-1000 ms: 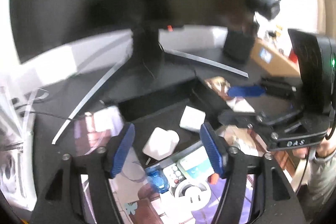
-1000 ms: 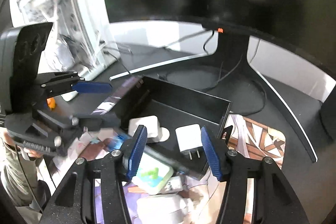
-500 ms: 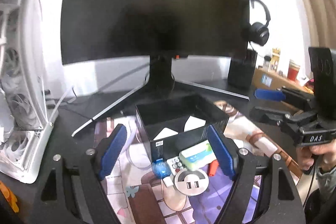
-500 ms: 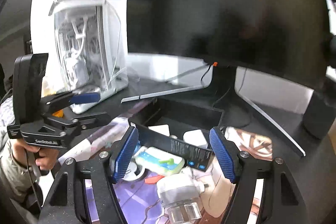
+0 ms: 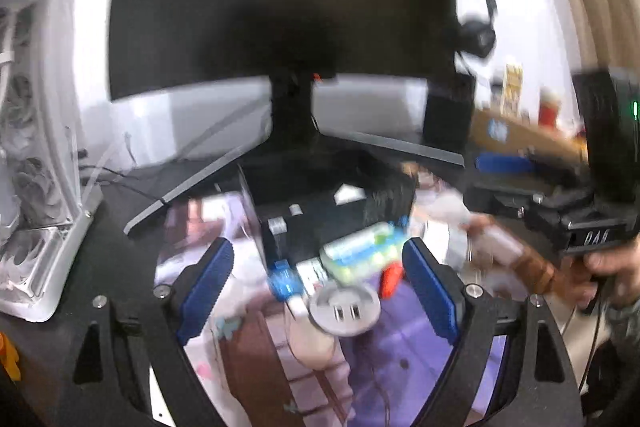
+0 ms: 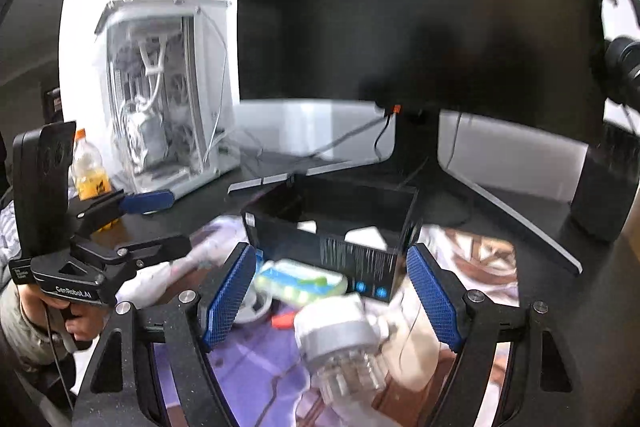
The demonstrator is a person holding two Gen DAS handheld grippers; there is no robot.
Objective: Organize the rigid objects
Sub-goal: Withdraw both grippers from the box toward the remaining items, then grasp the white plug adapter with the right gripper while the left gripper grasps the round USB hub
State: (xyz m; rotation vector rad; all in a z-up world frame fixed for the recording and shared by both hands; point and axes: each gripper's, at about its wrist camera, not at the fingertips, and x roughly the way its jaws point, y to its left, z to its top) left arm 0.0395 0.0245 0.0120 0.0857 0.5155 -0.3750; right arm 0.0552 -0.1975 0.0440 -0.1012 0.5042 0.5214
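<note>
An open black box [image 5: 320,211] [image 6: 332,223] stands on the patterned mat in front of the monitor, with white chargers [image 5: 350,194] inside. In front of it lie a green and white case [image 5: 362,255] [image 6: 300,281], a blue lighter [image 5: 285,281], a round grey USB hub [image 5: 345,309], a small red piece [image 5: 390,279] and a clear-ended white cylinder [image 6: 340,343]. My left gripper [image 5: 318,291] is open and empty, above these items. My right gripper [image 6: 332,297] is open and empty, over the case and cylinder.
A large dark monitor [image 5: 280,7] on a V stand fills the back. A white PC case [image 6: 168,87] stands at left, with an orange bottle [image 6: 88,167] beside it. A black speaker [image 6: 604,195] and headphones [image 5: 476,35] are at right.
Both grippers have pulled back and up from inside the box, so the whole box and the loose items in front of it now show. Both stayed open.
</note>
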